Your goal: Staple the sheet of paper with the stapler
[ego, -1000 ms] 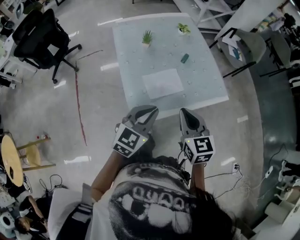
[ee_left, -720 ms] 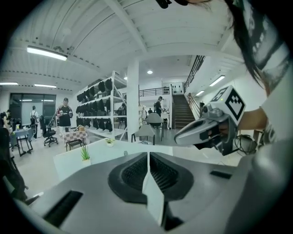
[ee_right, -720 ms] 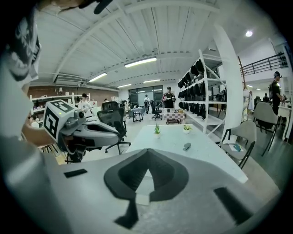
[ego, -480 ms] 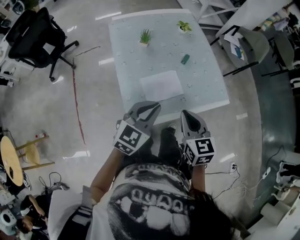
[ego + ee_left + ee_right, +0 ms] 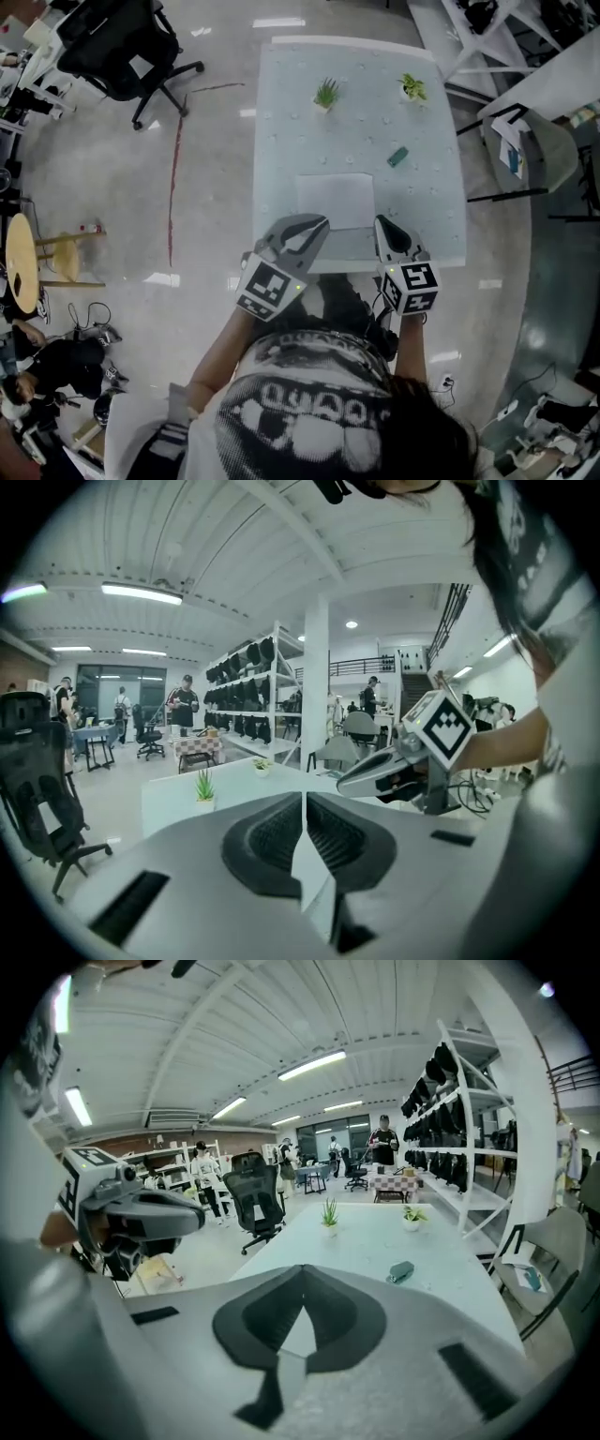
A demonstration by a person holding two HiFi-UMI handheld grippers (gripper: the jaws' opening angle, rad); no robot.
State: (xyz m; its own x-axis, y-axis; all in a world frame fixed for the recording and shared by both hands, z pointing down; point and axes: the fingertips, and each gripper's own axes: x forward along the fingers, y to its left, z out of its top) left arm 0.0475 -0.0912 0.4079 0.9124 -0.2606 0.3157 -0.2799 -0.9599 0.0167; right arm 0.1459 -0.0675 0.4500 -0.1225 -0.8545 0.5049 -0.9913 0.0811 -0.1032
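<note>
A white sheet of paper (image 5: 336, 200) lies near the front edge of the pale table (image 5: 281, 141). The small teal stapler (image 5: 398, 157) rests to the right of it and a little further back, and shows on the table in the right gripper view too (image 5: 401, 1271). My left gripper (image 5: 316, 225) reaches the table's front edge at the paper's near left corner, its jaws shut and empty (image 5: 305, 797). My right gripper (image 5: 382, 225) is at the paper's near right corner, also shut with nothing held (image 5: 302, 1296). Neither touches the stapler.
Two small potted plants (image 5: 326, 94) (image 5: 411, 87) stand at the table's far end. A black office chair (image 5: 117, 42) is off to the left, a grey chair (image 5: 534, 150) to the right, a wooden stool (image 5: 23, 272) at far left. Several people stand far back.
The person has stepped up to the table. Both grippers moved forward from over the floor to the table's front edge, by the paper. Both stayed shut.
</note>
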